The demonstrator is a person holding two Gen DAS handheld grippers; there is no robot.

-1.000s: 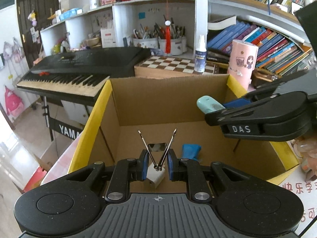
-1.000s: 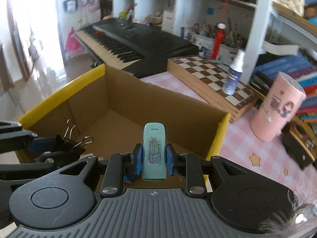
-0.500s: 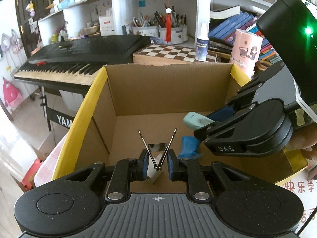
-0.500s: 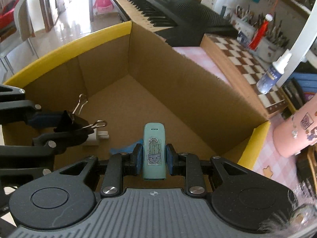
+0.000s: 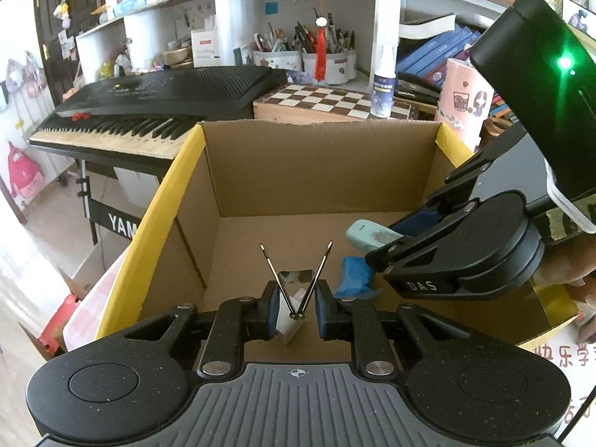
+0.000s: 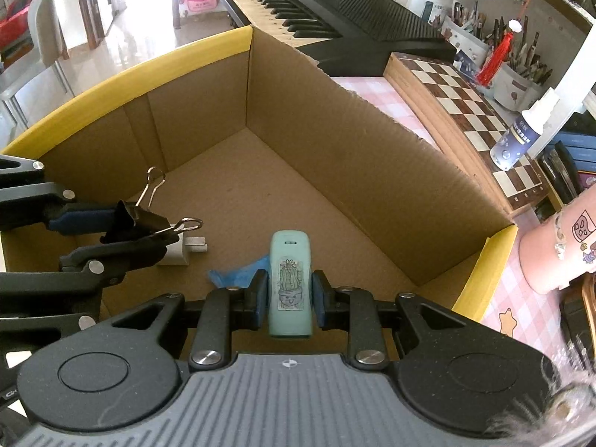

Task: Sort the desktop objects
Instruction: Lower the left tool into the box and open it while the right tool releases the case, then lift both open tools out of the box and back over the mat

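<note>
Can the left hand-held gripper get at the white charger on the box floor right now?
Probably not yet. The left hand-held gripper hangs right above the white charger, nothing between, but it is shut on a black binder clip, which must be released first.

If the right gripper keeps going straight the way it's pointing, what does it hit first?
Probably the bare cardboard floor of the box. The right gripper, shut on the mint eraser, points down into it; the blue scrap lies just left, though depth is unclear.

Pink-checked table (image 6: 376,87) under cardboard box (image 6: 335,149), chessboard case (image 6: 465,100), pink cup (image 6: 558,238)
</note>
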